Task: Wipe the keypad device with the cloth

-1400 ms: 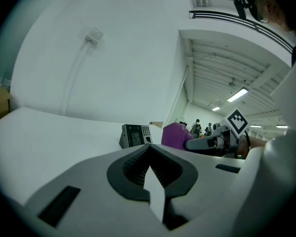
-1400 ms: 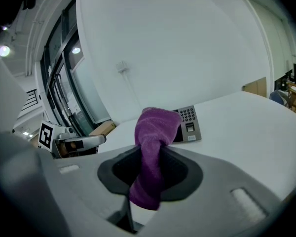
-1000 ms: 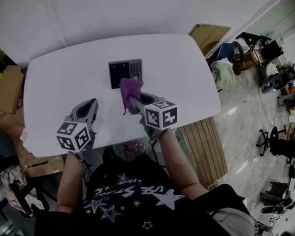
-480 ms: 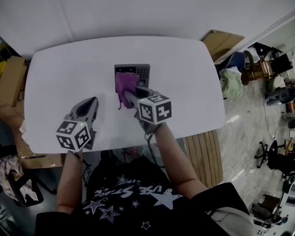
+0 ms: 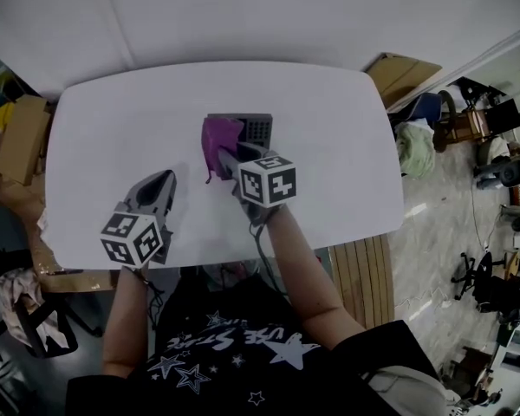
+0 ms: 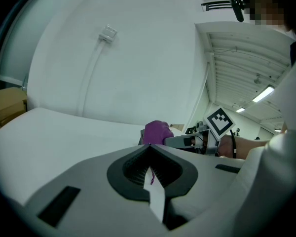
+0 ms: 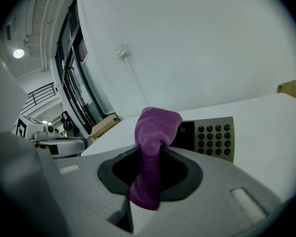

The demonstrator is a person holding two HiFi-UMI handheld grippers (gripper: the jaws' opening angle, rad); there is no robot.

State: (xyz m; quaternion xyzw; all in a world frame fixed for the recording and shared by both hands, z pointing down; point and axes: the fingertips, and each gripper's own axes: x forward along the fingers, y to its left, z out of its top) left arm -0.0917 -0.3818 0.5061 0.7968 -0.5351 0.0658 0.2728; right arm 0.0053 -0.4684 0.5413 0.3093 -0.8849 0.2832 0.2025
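Room: white wall behind the table; cardboard boxes to its left, cluttered floor to its right.
Table: white, with rounded corners.
Left gripper: near the table's front left, well apart from the device; jaws pressed together, seemingly with nothing between them.
Right gripper: pointed at the device, jaws pinching the cloth.
Keypad device: flat near the table's middle, grey button pad exposed at its right.
Cloth: purple, bunched over the device's dark left part; probably touching it.
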